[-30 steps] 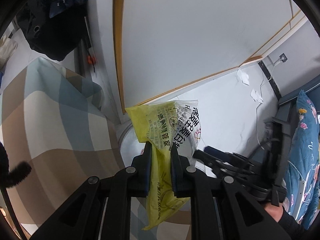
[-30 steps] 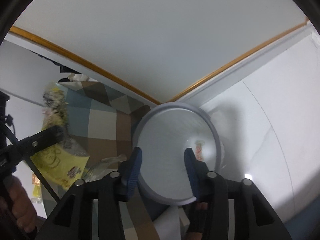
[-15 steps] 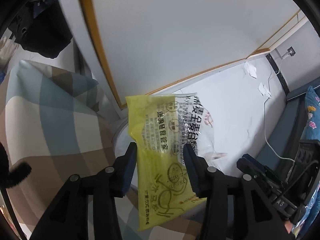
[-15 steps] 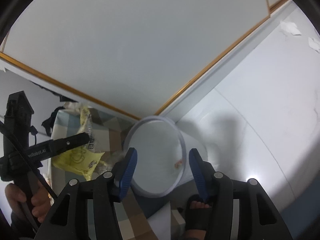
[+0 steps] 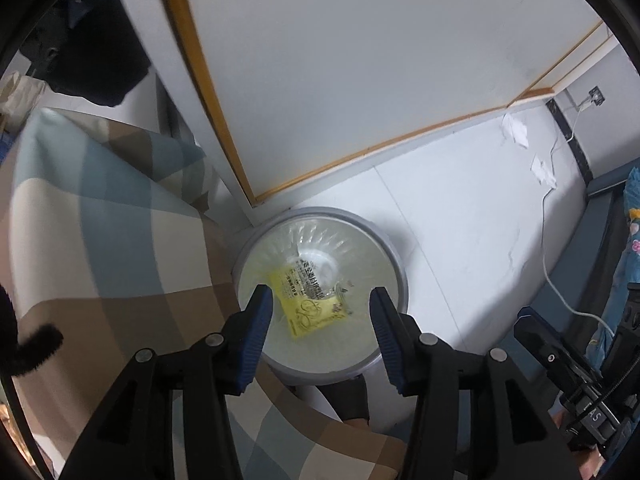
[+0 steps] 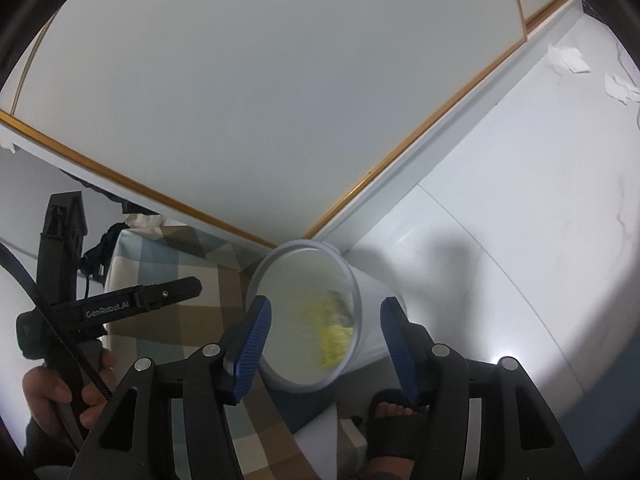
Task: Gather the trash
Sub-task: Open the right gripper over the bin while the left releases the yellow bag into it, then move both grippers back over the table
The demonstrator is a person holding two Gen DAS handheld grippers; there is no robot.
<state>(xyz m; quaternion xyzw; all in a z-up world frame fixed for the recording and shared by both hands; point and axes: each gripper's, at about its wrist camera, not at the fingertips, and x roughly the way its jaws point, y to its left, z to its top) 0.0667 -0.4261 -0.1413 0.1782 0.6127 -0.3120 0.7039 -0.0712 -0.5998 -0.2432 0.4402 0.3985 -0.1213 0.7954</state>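
Note:
A yellow and clear plastic wrapper [image 5: 310,300] lies inside the round grey trash bin [image 5: 394,256] on the white floor. My left gripper [image 5: 320,316] is open and empty, right above the bin. In the right wrist view the wrapper [image 6: 334,334] shows blurred inside the bin [image 6: 360,304]. My right gripper [image 6: 324,334] is open and empty above the bin. The left gripper [image 6: 168,292] shows at the left of that view.
A checked cloth [image 5: 92,248] covers a surface left of the bin. A white door with an orange edge [image 5: 320,80] stands behind. Crumpled paper [image 5: 516,132] and a white cable [image 5: 560,288] lie on the floor. A sandalled foot [image 6: 390,412] is below the bin.
My left gripper opened and let go of the yellow wrapper, which fell into the bin. Both grippers rose away from the bin.

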